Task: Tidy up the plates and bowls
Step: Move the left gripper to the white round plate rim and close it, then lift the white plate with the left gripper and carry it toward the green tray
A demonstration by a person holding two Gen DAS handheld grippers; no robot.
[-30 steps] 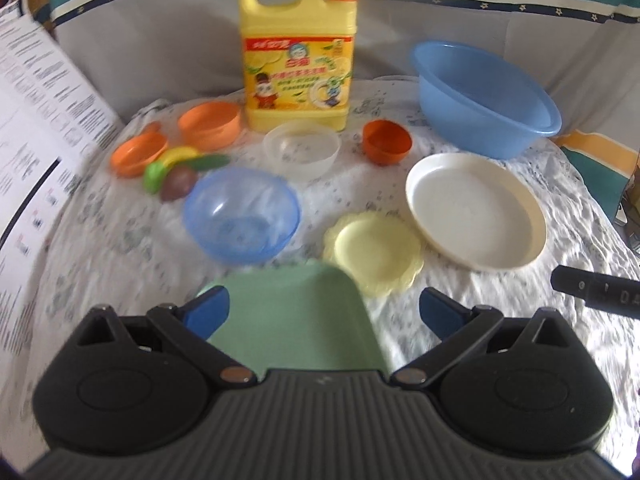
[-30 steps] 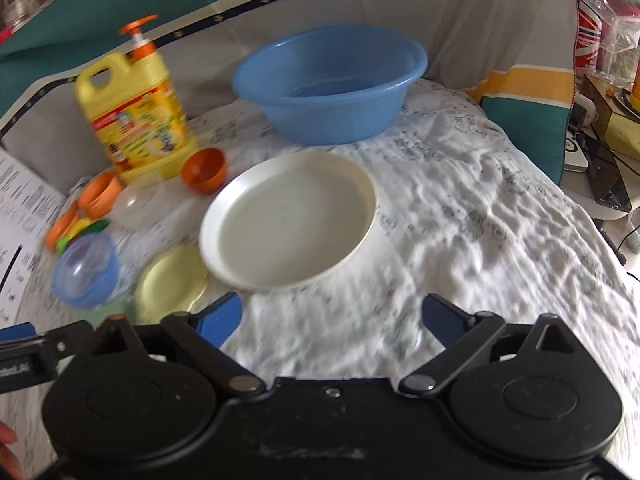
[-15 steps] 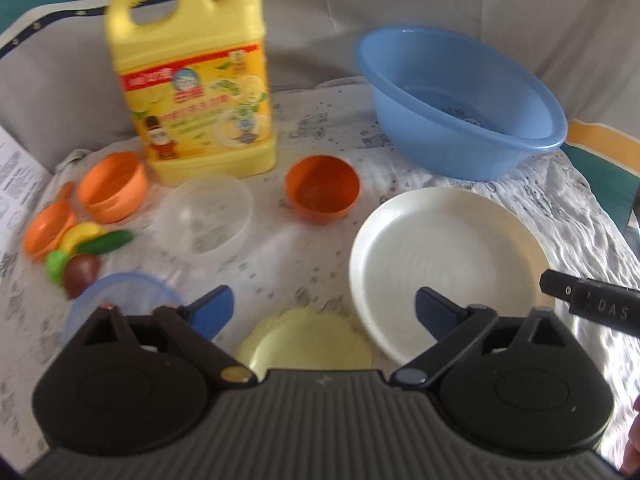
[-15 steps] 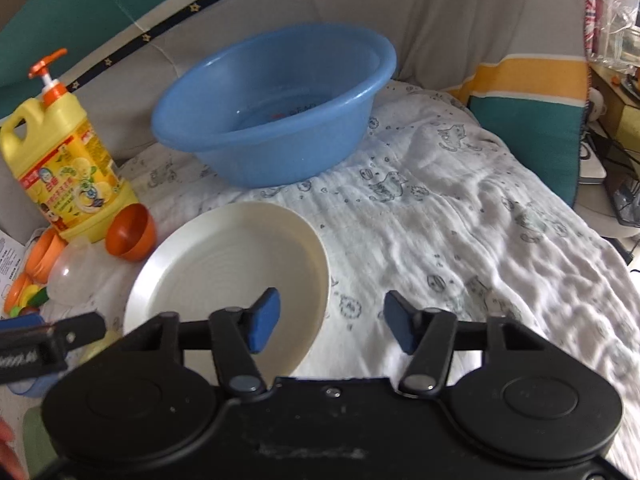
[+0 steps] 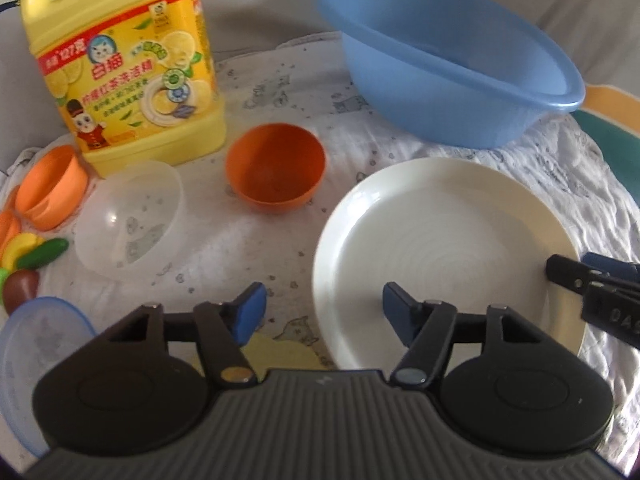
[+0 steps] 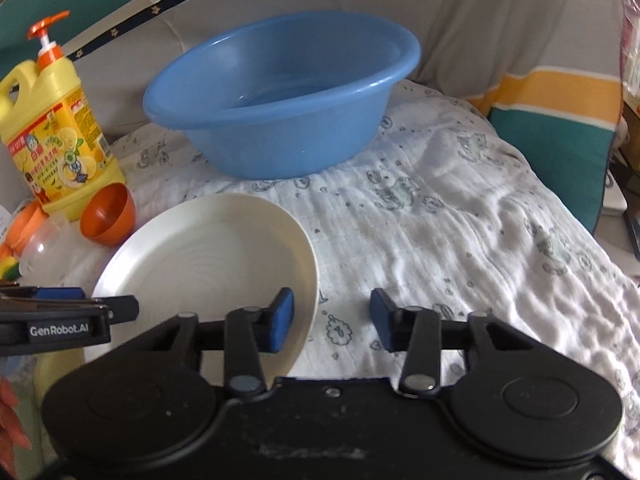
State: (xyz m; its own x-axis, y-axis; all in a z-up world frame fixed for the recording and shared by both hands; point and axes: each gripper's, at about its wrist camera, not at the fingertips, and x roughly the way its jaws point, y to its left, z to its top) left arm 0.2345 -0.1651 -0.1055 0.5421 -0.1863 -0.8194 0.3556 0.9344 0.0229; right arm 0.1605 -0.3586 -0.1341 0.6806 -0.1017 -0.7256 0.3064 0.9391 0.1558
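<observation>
A large white plate [image 5: 440, 248] lies on the patterned cloth; it also shows in the right wrist view [image 6: 208, 256]. My left gripper [image 5: 322, 312] is open and straddles the plate's near left rim. My right gripper [image 6: 330, 318] is open and straddles the plate's near right rim; it also shows at the plate's right edge in the left wrist view [image 5: 592, 284]. An orange bowl [image 5: 275, 178], a clear bowl [image 5: 128, 220], a pale yellow scalloped plate [image 5: 280, 354] and a blue bowl [image 5: 28, 360] lie to the left.
A big blue basin [image 6: 280, 92] stands behind the plate. A yellow detergent jug [image 5: 120, 64] stands at the back left. Orange cups [image 5: 48, 188] and toy food [image 5: 32, 256] lie at the far left. The cloth drops off at the right [image 6: 560, 240].
Both grippers have moved forward to the white plate and narrowed their opening. The green plate and most of the yellow plate have dropped out of the left view.
</observation>
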